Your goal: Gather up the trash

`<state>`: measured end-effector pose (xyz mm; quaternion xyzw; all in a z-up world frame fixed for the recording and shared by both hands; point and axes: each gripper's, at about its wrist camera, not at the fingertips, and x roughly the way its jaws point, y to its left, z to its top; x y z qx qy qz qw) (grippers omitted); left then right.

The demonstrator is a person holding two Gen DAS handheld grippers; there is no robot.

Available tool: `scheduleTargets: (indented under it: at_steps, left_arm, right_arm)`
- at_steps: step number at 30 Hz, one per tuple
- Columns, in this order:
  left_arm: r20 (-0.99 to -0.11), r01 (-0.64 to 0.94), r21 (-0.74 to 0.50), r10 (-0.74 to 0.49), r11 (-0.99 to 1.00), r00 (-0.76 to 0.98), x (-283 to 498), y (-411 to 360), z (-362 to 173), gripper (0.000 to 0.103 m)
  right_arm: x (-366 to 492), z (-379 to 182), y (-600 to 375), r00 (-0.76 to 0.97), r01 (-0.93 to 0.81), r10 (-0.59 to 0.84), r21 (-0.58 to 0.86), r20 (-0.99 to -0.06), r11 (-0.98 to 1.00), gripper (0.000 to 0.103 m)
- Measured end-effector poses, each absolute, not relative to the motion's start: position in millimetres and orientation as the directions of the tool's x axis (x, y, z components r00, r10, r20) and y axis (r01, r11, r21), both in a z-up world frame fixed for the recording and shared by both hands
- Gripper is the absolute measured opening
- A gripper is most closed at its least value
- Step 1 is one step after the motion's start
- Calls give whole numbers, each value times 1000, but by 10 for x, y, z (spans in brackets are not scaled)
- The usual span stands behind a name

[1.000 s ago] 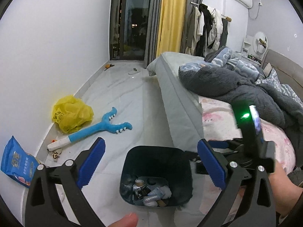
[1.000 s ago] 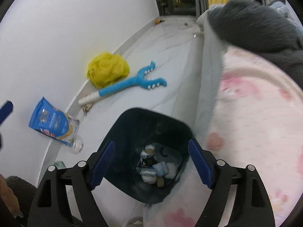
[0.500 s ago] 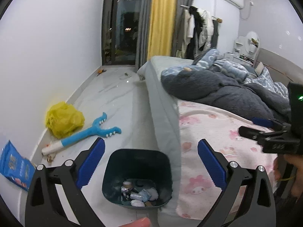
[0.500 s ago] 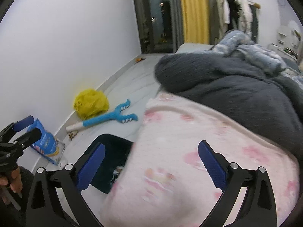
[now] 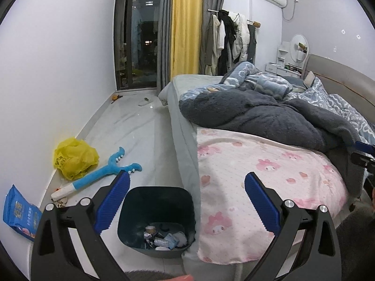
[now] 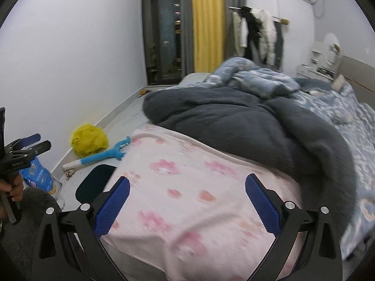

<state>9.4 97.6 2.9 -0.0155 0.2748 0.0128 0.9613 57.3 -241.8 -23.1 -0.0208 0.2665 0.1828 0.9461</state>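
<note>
Both cameras have lifted away from the trash bin since a second ago, and the right tongs have swung from above the bin to over the bed. Right tongs are spread wide, nothing between the blue pads, hovering over the pink blanket with its flower print. Left tongs are also wide apart and empty, framing the dark trash bin on the floor, which stands right against the bed's near corner.

Left view looks straight down into the bin: crumpled wrappers and a small can lie at the bottom. Right view gives only a sliver of that bin, its contents hidden behind the blanket's edge.

Over by the wall, loose items lie on the floor: a yellow plastic bag, a blue toy grabber beside it, and a blue snack packet nearer the camera. Right view catches the same three, smaller, and adds the left tongs themselves at its left edge, held in a hand. Left view returns the favour, showing just a tip of the right tongs at its far right edge, beyond the grey fleece blanket heaped on the bed.
</note>
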Motion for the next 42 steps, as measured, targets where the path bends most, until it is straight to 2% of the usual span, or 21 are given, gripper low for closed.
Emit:
scheduleTargets:
  at_steps: [5, 10, 42]
  left_arm:
    - [-527, -28, -19, 14, 999, 850, 17, 874, 8, 100]
    - [-534, -45, -2, 37, 999, 845, 16, 785, -20, 100]
    - [-543, -57, -7, 44, 998, 838, 3, 811, -67, 100]
  right_arm:
    - [417, -295, -2770, 798, -335, 331, 85, -503, 938, 100]
    - [352, -321, -2855, 781, -384, 383, 105, -494, 917, 100]
    - [270, -290, -2890, 776, -408, 415, 122, -476, 905, 100]
